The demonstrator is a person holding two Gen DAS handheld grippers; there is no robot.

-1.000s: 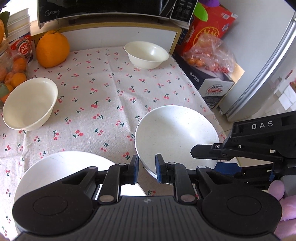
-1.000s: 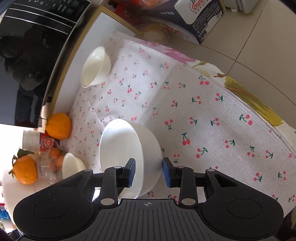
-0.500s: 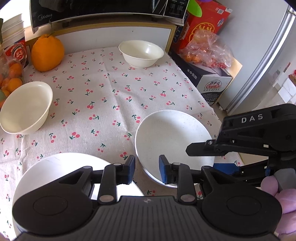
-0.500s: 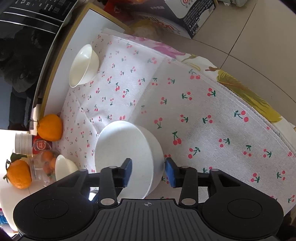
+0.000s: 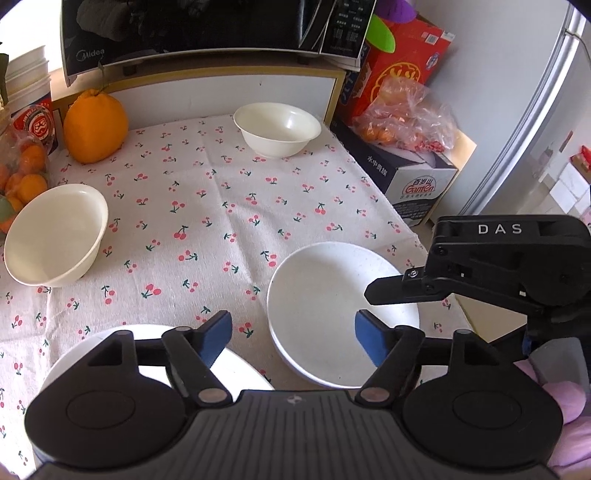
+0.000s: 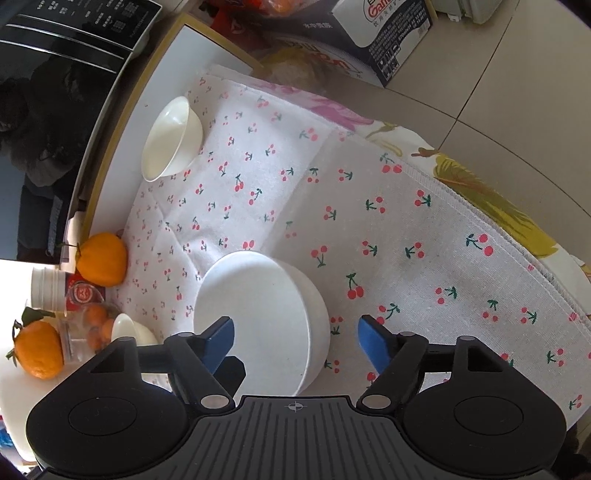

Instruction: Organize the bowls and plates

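The deep bowl (image 5: 341,317) sits on the cherry cloth (image 5: 221,206) near the counter's front right corner, and serves here as the landmark. Both grippers stand wide apart and hold nothing: the left gripper (image 5: 293,338) spreads its blue pads either side of the deep bowl's near rim, and the right gripper (image 6: 295,341) straddles its side wall, 1 pad over the inside, 1 outside. That reads as a release, or a pause before a fresh grip.

A plate (image 5: 147,347) lies just left of the deep bowl. 2 cream bowls remain apart: 1 (image 5: 55,236) well to its left, 1 (image 5: 277,129) far behind it, probably waiting to be stacked.

Behind that far bowl stands a microwave (image 5: 207,29); a large orange (image 5: 94,127) sits left of it. Right of the deep bowl the counter ends, with boxes (image 5: 402,173) on a tiled floor (image 6: 517,74) and a fridge door (image 5: 524,122).
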